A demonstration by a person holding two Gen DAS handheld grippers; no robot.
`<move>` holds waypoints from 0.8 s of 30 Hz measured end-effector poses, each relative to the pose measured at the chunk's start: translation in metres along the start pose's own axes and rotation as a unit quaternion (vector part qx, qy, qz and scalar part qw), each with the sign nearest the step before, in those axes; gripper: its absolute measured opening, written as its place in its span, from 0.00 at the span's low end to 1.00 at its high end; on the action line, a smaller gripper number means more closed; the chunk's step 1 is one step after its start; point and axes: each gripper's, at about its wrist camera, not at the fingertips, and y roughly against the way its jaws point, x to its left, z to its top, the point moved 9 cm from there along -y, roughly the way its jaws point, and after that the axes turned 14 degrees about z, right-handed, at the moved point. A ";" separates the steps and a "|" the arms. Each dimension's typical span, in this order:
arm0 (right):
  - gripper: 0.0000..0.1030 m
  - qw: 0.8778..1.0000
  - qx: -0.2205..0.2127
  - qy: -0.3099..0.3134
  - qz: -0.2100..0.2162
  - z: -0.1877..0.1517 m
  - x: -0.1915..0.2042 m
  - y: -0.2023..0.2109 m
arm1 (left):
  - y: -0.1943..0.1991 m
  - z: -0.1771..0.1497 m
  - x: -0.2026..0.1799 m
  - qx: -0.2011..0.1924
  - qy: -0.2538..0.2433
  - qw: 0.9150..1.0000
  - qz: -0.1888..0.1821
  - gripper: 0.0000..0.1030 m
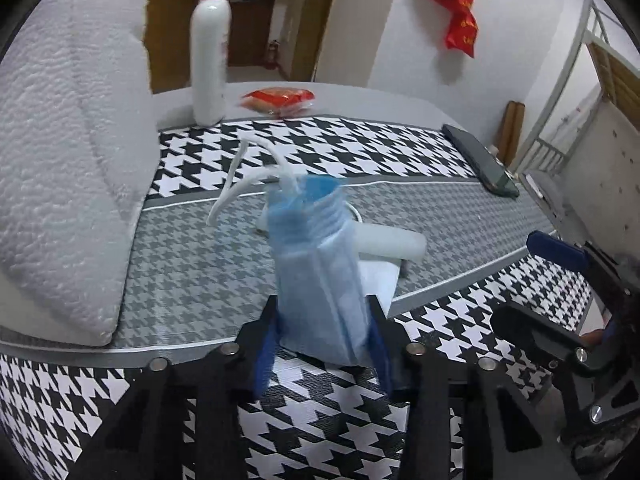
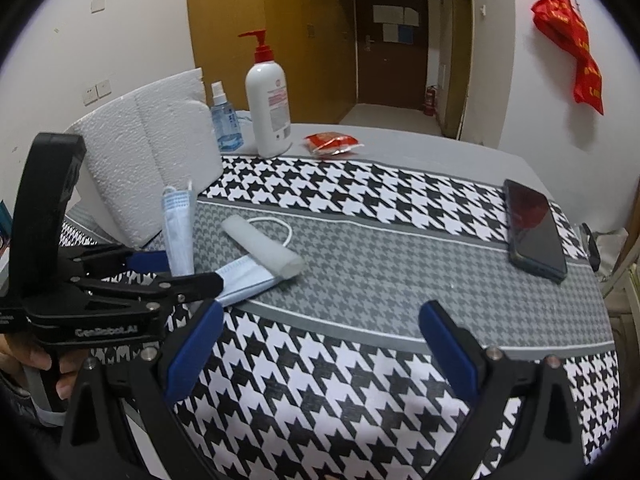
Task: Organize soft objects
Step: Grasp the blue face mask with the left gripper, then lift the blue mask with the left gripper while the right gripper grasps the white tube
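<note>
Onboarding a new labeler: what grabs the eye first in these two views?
The folded blue face mask standing upright in the left claw, its white ear loops sticking up. Behind it, another mask lies flat on the houndstooth mat under a translucent white tube. The right claw hangs open, empty, above the mat's near edge.

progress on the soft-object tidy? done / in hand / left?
Done: nothing looks put away yet. In hand: the left gripper is shut on a folded blue face mask, holding it upright above the mat. Left: a second blue mask lies flat on the houndstooth mat under a white roll. The right gripper is open and holds nothing.
</note>
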 end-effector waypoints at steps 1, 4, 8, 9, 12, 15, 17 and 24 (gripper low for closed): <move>0.97 1.000 0.001 0.000 -0.002 -0.001 -0.001 0.001 | 0.000 -0.001 -0.003 0.003 -0.006 1.000 -0.008 0.29; 0.97 1.000 -0.001 -0.006 -0.005 -0.002 -0.002 0.004 | 0.003 -0.004 -0.008 0.005 -0.020 1.000 -0.020 0.22; 0.97 1.000 -0.002 -0.005 -0.007 -0.002 0.000 0.006 | 0.014 -0.015 -0.020 -0.002 -0.057 0.997 -0.042 0.21; 0.97 1.000 -0.002 -0.004 -0.007 -0.002 0.001 0.007 | 0.016 -0.017 -0.021 -0.002 -0.065 0.997 -0.045 0.21; 0.97 1.000 -0.004 -0.005 -0.005 -0.004 0.004 0.010 | 0.026 -0.027 -0.026 -0.007 -0.098 0.994 -0.054 0.21; 0.97 1.000 -0.001 -0.003 0.002 -0.008 0.009 0.010 | 0.032 -0.031 -0.027 -0.013 -0.123 0.990 -0.060 0.21; 0.97 1.000 0.002 -0.002 0.011 -0.011 0.014 0.008 | 0.035 -0.035 -0.024 -0.013 -0.133 0.989 -0.067 0.21; 0.87 0.999 0.019 0.013 0.031 -0.014 0.026 -0.004 | 0.036 -0.040 -0.014 -0.004 -0.139 0.987 -0.076 0.21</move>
